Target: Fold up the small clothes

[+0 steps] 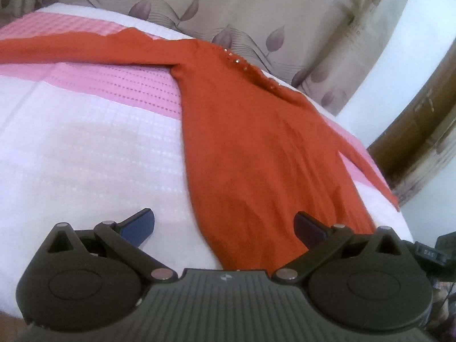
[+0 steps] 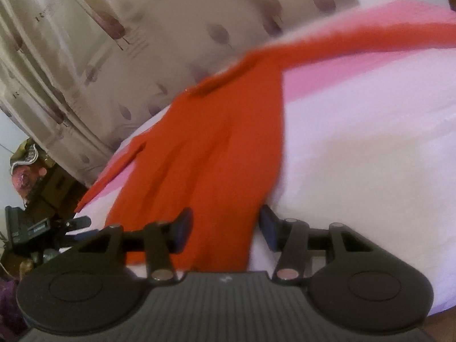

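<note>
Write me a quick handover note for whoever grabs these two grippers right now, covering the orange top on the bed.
Left gripper: open, holding nothing, its fingers either side of the near bottom edge of the orange top.
Right gripper: open, holding nothing, fingers also straddling the near hem; this view is blurred, so contact is unclear.
Top: spread lengthwise on the pink and white bedspread, one sleeve stretched out sideways, neckline with beads at the far end by the curtain.
Done: garment laid out, no fold visible.
Left: all the folding, sleeves and body; probably begin from the near hem.
</note>
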The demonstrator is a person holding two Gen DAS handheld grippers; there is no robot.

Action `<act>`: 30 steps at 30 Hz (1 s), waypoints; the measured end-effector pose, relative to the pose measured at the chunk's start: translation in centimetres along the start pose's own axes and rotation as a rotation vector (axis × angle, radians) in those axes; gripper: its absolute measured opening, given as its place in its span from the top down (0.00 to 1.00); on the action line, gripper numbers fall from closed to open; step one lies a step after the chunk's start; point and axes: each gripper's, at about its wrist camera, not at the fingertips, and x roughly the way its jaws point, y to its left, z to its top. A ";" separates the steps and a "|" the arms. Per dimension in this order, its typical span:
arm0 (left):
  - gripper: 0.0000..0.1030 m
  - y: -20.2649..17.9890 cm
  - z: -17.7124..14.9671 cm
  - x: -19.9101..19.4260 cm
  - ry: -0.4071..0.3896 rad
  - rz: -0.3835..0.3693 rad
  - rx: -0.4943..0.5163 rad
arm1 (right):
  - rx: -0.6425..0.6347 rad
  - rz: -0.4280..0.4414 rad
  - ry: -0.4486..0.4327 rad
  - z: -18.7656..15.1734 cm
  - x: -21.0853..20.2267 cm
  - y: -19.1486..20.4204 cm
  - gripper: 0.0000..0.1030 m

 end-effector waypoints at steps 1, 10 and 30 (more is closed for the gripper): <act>0.02 -0.5 -0.2 0.1 -0.010 0.020 0.024 | -0.017 -0.004 -0.010 0.0 -0.1 0.2 0.52; 0.94 -1.0 -0.3 0.9 0.016 -0.032 -0.010 | 0.046 -0.002 -0.015 -1.1 -0.3 0.7 0.94; 0.02 -1.4 -1.2 -8.7 -0.132 0.129 0.134 | 0.250 0.072 0.013 -4.1 -6.9 1.1 0.90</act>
